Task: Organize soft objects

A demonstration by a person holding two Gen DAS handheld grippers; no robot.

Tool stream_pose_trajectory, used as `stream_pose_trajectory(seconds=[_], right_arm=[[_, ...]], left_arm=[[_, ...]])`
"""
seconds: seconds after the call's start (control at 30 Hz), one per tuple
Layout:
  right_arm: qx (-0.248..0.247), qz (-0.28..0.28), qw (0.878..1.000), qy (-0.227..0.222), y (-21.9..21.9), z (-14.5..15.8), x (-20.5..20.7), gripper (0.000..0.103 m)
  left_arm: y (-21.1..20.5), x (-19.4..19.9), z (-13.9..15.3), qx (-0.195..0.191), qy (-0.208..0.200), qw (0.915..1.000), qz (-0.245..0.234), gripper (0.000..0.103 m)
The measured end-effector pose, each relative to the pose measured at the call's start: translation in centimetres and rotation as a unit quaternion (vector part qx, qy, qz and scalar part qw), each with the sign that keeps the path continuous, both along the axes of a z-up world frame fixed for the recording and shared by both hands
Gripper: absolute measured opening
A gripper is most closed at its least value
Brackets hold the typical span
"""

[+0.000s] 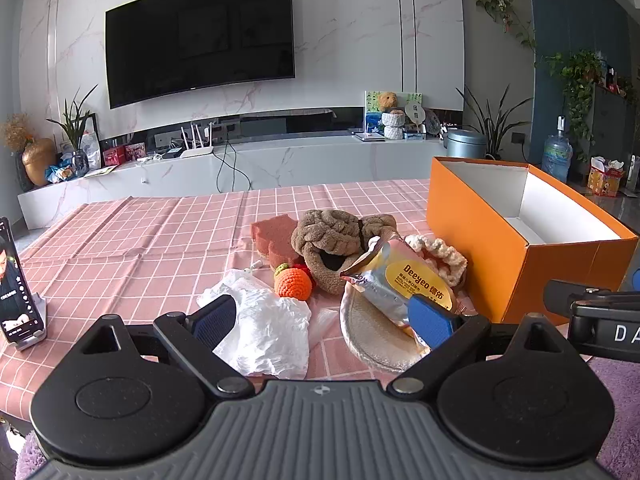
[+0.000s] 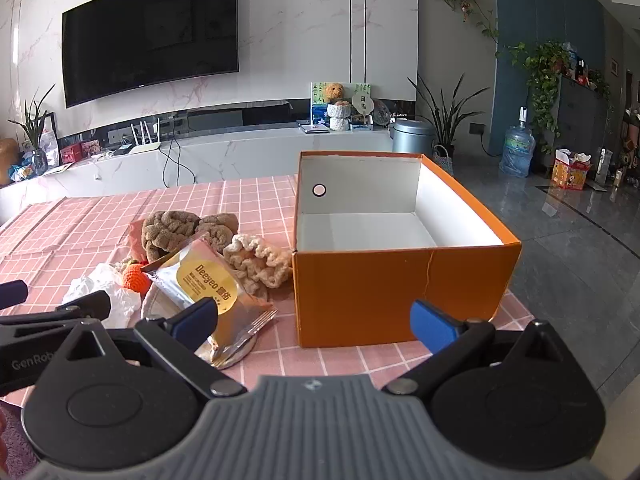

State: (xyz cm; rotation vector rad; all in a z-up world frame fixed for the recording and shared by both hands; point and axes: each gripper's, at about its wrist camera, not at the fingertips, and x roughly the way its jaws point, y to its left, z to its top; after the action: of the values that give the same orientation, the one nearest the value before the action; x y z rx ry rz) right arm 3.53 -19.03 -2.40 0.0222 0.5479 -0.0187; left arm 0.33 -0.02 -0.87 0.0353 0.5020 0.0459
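In the left wrist view, the left gripper (image 1: 326, 314) hangs over the pink checked tablecloth (image 1: 132, 240) with its fingers wide apart and nothing between the pads. Ahead lie a crumpled white plastic bag (image 1: 266, 328), a crocheted orange (image 1: 293, 284), a brown plush slipper (image 1: 330, 246) and a Deeyeo snack packet (image 1: 394, 282).

In the right wrist view, the right gripper (image 2: 326, 320) is spread wide too, empty, facing the open orange box (image 2: 360, 292); the soft pile sits just left of it.

Wall television (image 1: 200, 38); phone on stand (image 1: 14, 288); water jug (image 2: 517, 151).
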Motion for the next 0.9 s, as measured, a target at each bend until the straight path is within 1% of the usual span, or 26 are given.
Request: stream_pose_trajectory(seconds=[0.9], right_arm=[[-0.006, -0.007, 1.0, 0.006, 0.02, -0.04, -0.09, 0.101]], left_arm=[[-0.21, -0.08, -0.31, 0.003, 0.006, 1.0, -0.002, 0.103]])
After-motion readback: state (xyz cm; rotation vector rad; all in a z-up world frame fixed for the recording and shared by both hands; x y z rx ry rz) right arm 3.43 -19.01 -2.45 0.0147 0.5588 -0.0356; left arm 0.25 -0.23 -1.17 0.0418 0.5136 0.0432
